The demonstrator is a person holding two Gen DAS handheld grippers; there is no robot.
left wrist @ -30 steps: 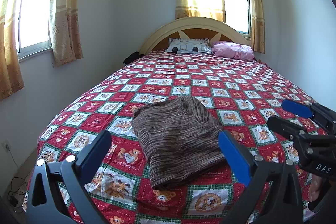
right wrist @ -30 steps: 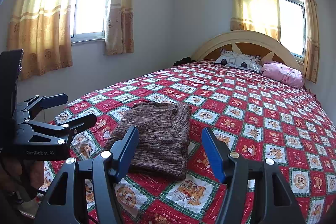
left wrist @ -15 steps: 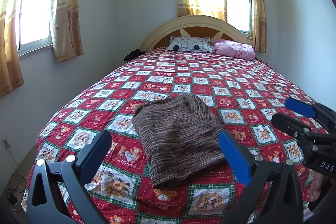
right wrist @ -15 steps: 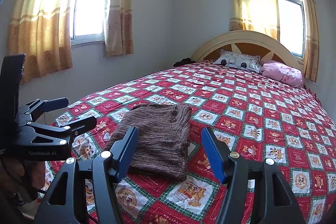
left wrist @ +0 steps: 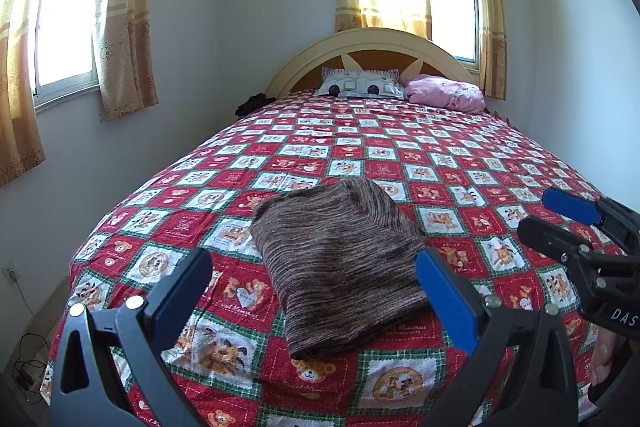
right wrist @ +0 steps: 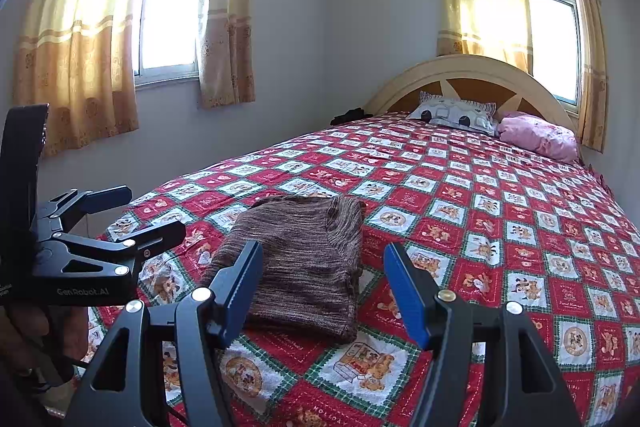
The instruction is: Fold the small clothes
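Left wrist view first: the left hand-held gripper [left wrist: 312, 291] stands wide, its blue pads apart with nothing between them, held above the near end of the bed [left wrist: 460, 163]. Past its fingertips lies the brown knit garment [left wrist: 340, 267], a small striped piece already doubled into a thick, roughly rectangular packet on the red patterned bedspread, close to the foot of the bed and slightly left of centre. At the right edge the right hand-held gripper [left wrist: 560, 219] comes in, also spread, off to the side of the garment and not touching it. Two pillows [left wrist: 360, 87] sit far back against the headboard, well apart from the work.

Right wrist view: the right hand-held gripper [right wrist: 324, 287] frames the near edge of the brown knit garment [right wrist: 304, 259] between its open blue pads, clear of the cloth. The left hand-held gripper [right wrist: 132, 215] shows at the left, spread and empty, beside the garment's left side.

Judging from the neat stacked layers, the folding looks largely done, and this seems a pause between folds or at the end. If another fold is wanted, each side would need to come down to the near corners, pinch through all layers so none slips, and carry the edge over evenly toward the headboard.
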